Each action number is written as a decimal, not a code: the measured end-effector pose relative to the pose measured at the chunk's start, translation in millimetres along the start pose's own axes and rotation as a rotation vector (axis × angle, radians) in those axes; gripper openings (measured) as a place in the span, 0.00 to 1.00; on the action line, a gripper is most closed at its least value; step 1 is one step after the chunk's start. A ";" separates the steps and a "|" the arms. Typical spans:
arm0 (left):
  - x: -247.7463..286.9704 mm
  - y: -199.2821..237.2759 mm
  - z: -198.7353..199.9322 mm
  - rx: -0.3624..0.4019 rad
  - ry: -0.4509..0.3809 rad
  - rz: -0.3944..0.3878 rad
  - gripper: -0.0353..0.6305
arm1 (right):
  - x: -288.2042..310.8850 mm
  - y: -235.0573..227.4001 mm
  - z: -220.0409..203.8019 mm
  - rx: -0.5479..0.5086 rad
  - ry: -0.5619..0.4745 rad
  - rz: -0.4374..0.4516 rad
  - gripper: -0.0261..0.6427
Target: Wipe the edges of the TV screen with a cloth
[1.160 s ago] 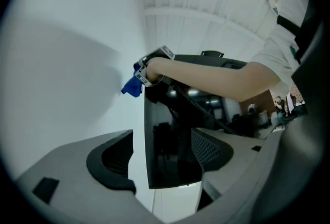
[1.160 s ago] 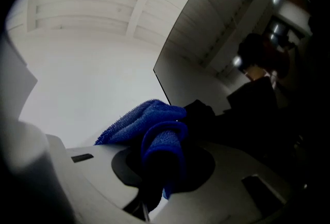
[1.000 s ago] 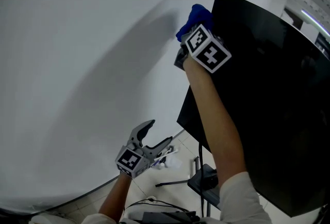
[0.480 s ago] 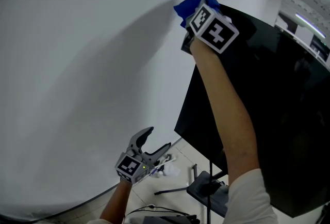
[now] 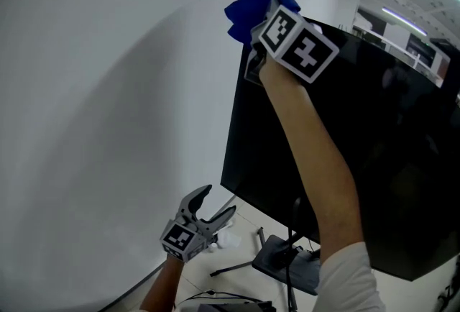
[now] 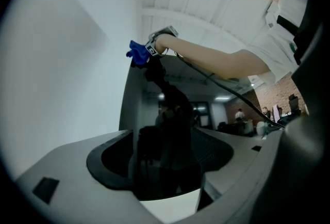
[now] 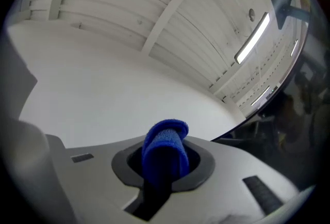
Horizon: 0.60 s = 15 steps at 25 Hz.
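Cloth, blue fleecy (image 5: 251, 7), clamped in right gripper (image 7: 164, 176), sits at upper corner of black flat TV screen (image 5: 374, 145). We judge edge-wipe under way. Left gripper (image 5: 215, 203) gaping, empty, low. Next likely needs steady drag along edge, keeping contact.

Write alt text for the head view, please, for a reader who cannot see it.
The right gripper, raised high, holds a blue cloth at the top left corner of a black TV screen beside a white wall. The left gripper hangs low with its jaws apart and empty.
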<state>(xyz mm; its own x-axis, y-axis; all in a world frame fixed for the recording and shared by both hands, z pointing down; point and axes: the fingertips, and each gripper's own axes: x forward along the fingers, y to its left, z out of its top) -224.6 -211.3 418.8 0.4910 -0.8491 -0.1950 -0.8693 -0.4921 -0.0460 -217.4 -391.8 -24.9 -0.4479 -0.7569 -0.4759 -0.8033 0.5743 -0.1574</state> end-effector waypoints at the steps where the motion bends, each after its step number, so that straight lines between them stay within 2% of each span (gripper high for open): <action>1: 7.4 -10.2 -3.4 0.012 0.000 -0.024 0.56 | -8.8 -8.6 8.3 -0.008 -0.004 -0.007 0.15; 6: 73.2 -88.9 5.7 -0.038 -0.019 -0.184 0.56 | -61.9 -88.8 63.0 -0.056 -0.030 -0.075 0.15; 10: 103.2 -144.6 6.6 -0.068 -0.011 -0.326 0.56 | -102.7 -123.6 94.4 -0.104 -0.037 -0.114 0.15; 15: 129.4 -230.3 16.0 -0.114 -0.041 -0.534 0.56 | -163.6 -182.7 146.1 -0.180 -0.067 -0.220 0.15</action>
<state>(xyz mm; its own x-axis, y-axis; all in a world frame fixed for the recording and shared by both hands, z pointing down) 38.3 -204.8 388.5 0.8576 -0.4688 -0.2116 -0.4874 -0.8721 -0.0433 59.9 -327.3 -44.7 -0.2334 -0.8311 -0.5047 -0.9375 0.3300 -0.1100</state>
